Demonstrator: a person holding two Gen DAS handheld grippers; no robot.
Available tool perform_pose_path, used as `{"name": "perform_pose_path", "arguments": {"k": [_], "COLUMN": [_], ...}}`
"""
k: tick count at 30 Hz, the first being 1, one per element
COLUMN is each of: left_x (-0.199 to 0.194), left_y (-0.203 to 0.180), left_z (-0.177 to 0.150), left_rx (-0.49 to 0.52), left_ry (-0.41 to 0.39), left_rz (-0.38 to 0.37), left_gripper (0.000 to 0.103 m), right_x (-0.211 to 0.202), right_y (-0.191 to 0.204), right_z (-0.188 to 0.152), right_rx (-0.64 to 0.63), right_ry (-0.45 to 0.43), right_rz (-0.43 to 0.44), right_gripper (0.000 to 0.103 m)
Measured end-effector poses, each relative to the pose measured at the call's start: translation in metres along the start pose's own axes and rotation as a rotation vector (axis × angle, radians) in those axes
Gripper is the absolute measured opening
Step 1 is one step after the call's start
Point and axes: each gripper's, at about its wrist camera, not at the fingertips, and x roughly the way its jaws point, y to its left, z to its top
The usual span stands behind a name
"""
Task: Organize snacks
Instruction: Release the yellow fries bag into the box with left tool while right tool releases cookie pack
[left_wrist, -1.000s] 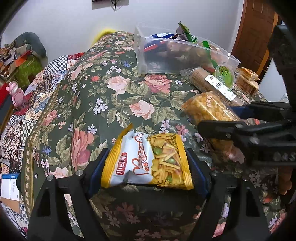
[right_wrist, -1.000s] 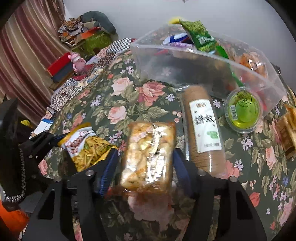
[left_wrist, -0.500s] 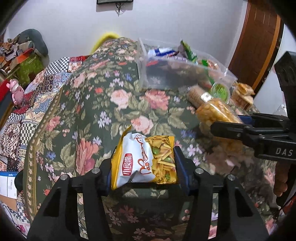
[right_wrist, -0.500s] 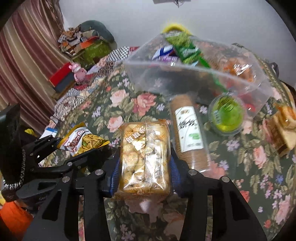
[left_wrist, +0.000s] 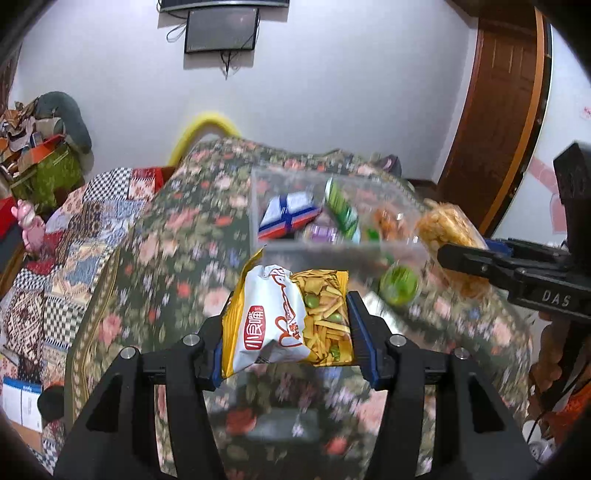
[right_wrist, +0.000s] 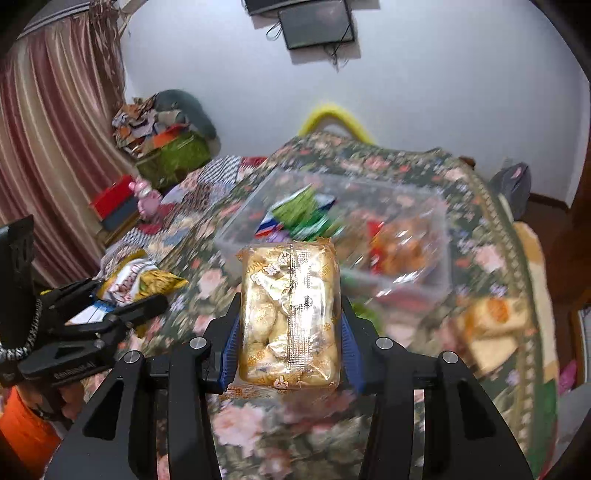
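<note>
left tool (left_wrist: 288, 328): clamped on glossy white-and-yellow crinkled snack bag (left_wrist: 288, 317), held above the floral-cloth surface (left_wrist: 177, 258) | right tool (right_wrist: 288, 332): clamped on clear-wrapped rectangular pastry pack (right_wrist: 290, 314), held in the air | clear rigid plastic bin (right_wrist: 424, 229): ahead on the surface, holding packets | round green cup (left_wrist: 399, 282): beside the bin

Clear bin (left_wrist: 332, 251) sits on floral cloth (left_wrist: 177, 266), snack packets (left_wrist: 288, 218) inside.
</note>
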Motion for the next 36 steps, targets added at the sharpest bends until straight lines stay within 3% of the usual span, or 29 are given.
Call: {"name": "perform_pose_path", "arguments": {"k": [7,13,24,36], "left_x": [0.014,0.051,0.108,0.127], "left_y": [-0.007,-0.007,0.012,0.009], "left_z": [0.039,0.061,0.072,0.074], "left_rx": [0.005,0.009,-0.037,-0.022], "left_ry": [-0.045,-0.018,0.064,0.065], "left_rz": [0.003,0.031,0.035,0.022], "left_gripper": [0.055,0.055,0.055,0.058], "right_x": [-0.002,0.014,0.077,0.111], "right_y": [-0.021,-0.037,-0.050,-0.055], "right_z": [0.023,0.041,0.059,0.065], "right_rx": [0.006,0.015,0.050,0.048], "right_ry": [-0.045,-0.053,0.009,0.065], "right_rz": [-0.048,-0.071,-0.061,-0.063], "right_gripper": [0.043,0.043,0.043,0.045]}}
